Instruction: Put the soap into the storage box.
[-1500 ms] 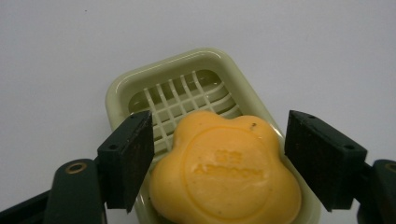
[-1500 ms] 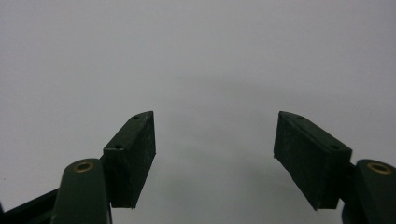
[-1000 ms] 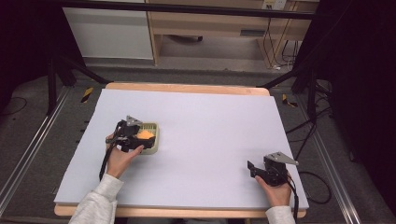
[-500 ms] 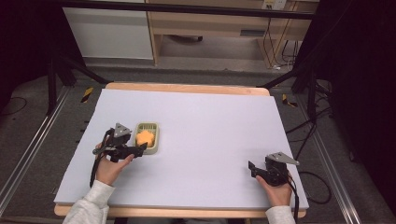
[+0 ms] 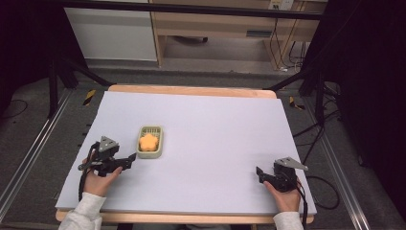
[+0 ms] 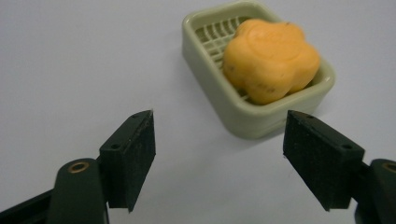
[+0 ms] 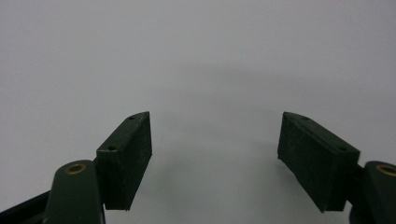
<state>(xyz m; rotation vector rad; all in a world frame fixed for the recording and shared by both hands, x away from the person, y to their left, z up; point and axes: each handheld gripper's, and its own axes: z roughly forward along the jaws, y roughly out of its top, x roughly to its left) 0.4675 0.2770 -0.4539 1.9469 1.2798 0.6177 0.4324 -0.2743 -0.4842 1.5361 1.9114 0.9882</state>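
orange soap in green dish ahead of left gripper, clear of its jaws, jaws apart and just been closing, nothing between, right gripper jaws apart, empty

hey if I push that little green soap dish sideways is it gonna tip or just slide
Probably slide: the soap dish looks low, wide-based and sits flat on the smooth table. It seems light, so the orange flower-shaped soap, resting loose on its slats, may shift.

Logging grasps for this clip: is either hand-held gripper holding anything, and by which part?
Nothing is held. Both the left hand-held gripper and right hand-held gripper are open and empty.
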